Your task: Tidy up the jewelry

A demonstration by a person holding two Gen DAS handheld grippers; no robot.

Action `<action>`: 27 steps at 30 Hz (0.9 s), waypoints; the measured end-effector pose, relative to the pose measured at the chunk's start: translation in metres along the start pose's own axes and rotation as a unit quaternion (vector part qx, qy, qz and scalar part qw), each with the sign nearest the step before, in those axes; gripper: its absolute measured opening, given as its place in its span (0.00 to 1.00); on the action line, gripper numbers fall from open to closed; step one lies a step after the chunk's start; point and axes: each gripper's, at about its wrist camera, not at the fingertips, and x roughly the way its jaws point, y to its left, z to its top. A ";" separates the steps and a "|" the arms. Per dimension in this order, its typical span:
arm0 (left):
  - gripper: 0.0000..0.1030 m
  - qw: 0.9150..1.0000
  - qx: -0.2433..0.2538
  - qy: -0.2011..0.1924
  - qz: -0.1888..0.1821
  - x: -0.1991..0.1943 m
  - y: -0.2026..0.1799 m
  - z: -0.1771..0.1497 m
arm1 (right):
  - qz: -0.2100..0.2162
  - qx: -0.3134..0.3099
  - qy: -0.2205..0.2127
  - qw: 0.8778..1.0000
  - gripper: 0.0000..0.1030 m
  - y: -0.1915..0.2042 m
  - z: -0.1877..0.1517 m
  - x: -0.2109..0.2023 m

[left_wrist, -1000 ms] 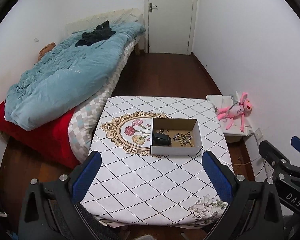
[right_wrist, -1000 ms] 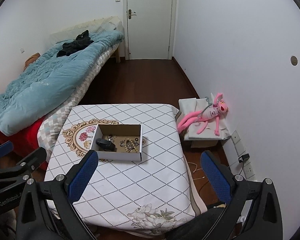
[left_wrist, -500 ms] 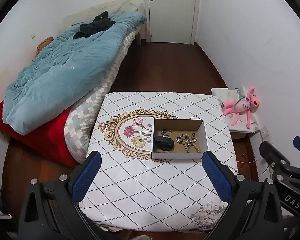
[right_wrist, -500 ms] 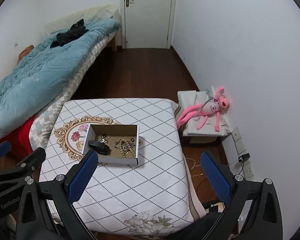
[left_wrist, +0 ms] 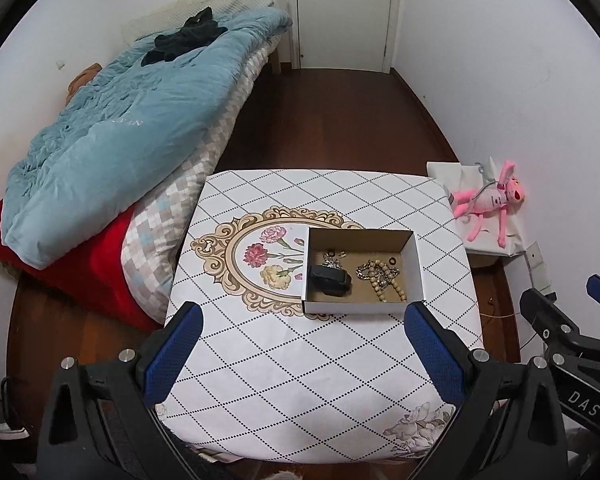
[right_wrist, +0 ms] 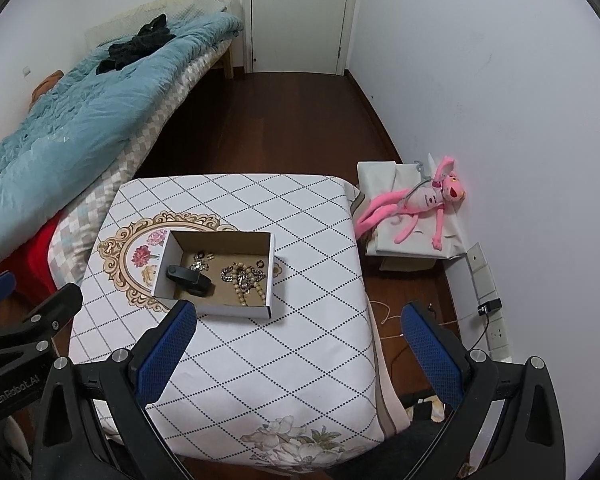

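Observation:
An open cardboard box (left_wrist: pixel 417 268) (right_wrist: pixel 271 272) sits on the white diamond-patterned table (left_wrist: pixel 300 380) (right_wrist: pixel 300 360). Inside lie a black band (left_wrist: pixel 329 280) (right_wrist: pixel 189 278), a beaded necklace (left_wrist: pixel 382 280) (right_wrist: pixel 246 280), small metal pieces (left_wrist: pixel 332 258) (right_wrist: pixel 200 260) and a small black ring (left_wrist: pixel 392 260) (right_wrist: pixel 260 264). My left gripper (left_wrist: pixel 304 356) is open and empty, held high above the table's near side. My right gripper (right_wrist: pixel 296 354) is open and empty, also high above the near edge, to the right of the left one.
A bed with a blue duvet (left_wrist: pixel 120 128) and red sheet (left_wrist: pixel 88 272) stands left of the table. A pink plush toy (left_wrist: pixel 488 204) (right_wrist: pixel 416 204) lies on a white box by the right wall. Dark wood floor (left_wrist: pixel 332 120) leads to a shut door (left_wrist: pixel 340 8).
Both grippers have tilted down and come a little closer to the table; the box sits lower and larger in both views. Both stay open.

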 end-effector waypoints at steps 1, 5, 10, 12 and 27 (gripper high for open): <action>1.00 1.000 0.000 0.001 -0.001 0.000 0.000 0.000 | -0.001 0.000 0.000 1.000 1.00 0.000 0.000 0.000; 1.00 1.000 0.000 0.001 0.001 0.001 0.000 0.000 | 0.000 0.000 0.000 1.000 1.00 -0.001 0.000 0.000; 1.00 1.000 -0.003 0.002 0.003 0.003 0.003 0.000 | -0.001 0.000 0.000 1.000 1.00 -0.002 0.000 -0.002; 1.00 1.000 -0.003 0.001 0.004 0.003 0.003 -0.001 | -0.001 -0.001 0.000 1.000 1.00 -0.002 0.000 -0.001; 1.00 1.000 -0.008 0.002 0.008 0.004 0.008 -0.005 | 0.000 -0.002 0.004 1.000 1.00 -0.004 -0.003 -0.004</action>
